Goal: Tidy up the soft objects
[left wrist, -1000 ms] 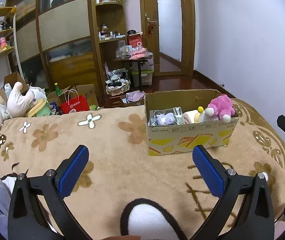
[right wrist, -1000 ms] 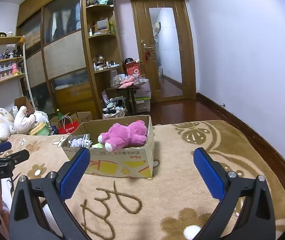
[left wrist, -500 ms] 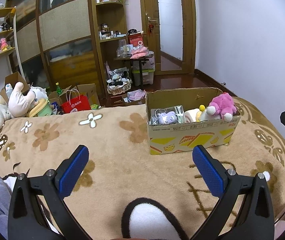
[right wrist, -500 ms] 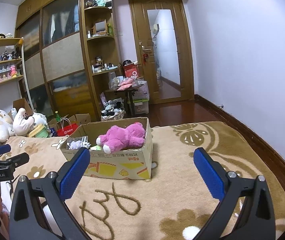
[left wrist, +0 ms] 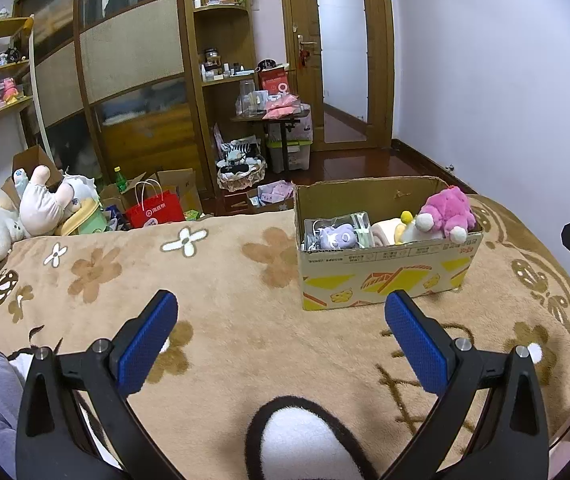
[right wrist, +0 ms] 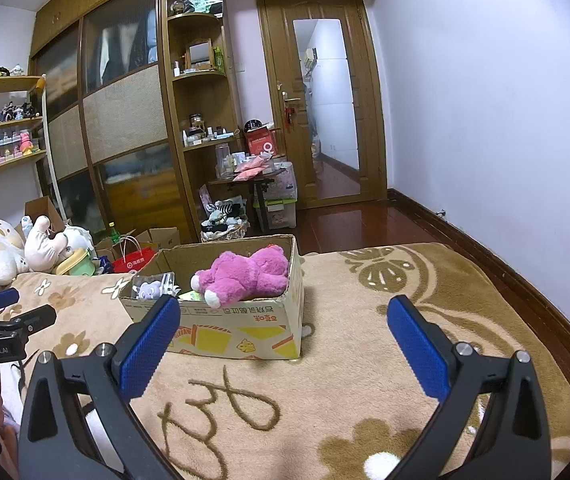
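Your left gripper [left wrist: 281, 338] hangs over the blanket [left wrist: 225, 280] with its blue pads spread wide and nothing between them, and your right gripper [right wrist: 283, 340] is just as wide apart and just as empty. Writing first: the side of the other tool, seen at the left edge of the right wrist view, reads "GenRoboLAI" or close to it, and the cardboard box [right wrist: 241, 330] carries a strip of printed characters along its upper front edge that you can't make out from here, above yellow pictures on the panel. The red paper bag [left wrist: 155, 210] beyond the bed has a white logo, too small to read. Now the pink plush bear [right wrist: 249, 274]: fuzzy, bright pink, white on its paws, lying on its side in the right end of the box, long axis running along the box's length, its white-tipped paws reaching toward the box's near wall. Beside it in the box sit a yellow and white toy [left wrist: 407, 228] and a purple toy in clear packaging [left wrist: 337, 234]. The box stands on the tan flowered blanket, well ahead of both tools.
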The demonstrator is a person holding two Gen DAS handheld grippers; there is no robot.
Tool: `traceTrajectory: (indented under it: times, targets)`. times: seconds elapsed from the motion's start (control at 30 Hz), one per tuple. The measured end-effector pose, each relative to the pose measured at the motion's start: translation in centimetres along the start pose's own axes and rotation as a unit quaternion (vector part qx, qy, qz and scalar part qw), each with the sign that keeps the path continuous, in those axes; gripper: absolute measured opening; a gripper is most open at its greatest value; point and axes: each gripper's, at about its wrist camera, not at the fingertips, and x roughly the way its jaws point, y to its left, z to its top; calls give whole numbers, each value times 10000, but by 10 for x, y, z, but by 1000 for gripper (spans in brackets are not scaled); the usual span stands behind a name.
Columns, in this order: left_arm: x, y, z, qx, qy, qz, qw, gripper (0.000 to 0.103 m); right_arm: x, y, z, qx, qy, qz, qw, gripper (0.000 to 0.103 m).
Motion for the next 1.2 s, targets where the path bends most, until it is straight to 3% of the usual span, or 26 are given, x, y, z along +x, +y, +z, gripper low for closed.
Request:
traceTrajectory:
  times: [1.2]
  targets:
    - [-4,1,2,-7,-45,37,10000,102,3,-5,2,6,15,-75,10000,103]
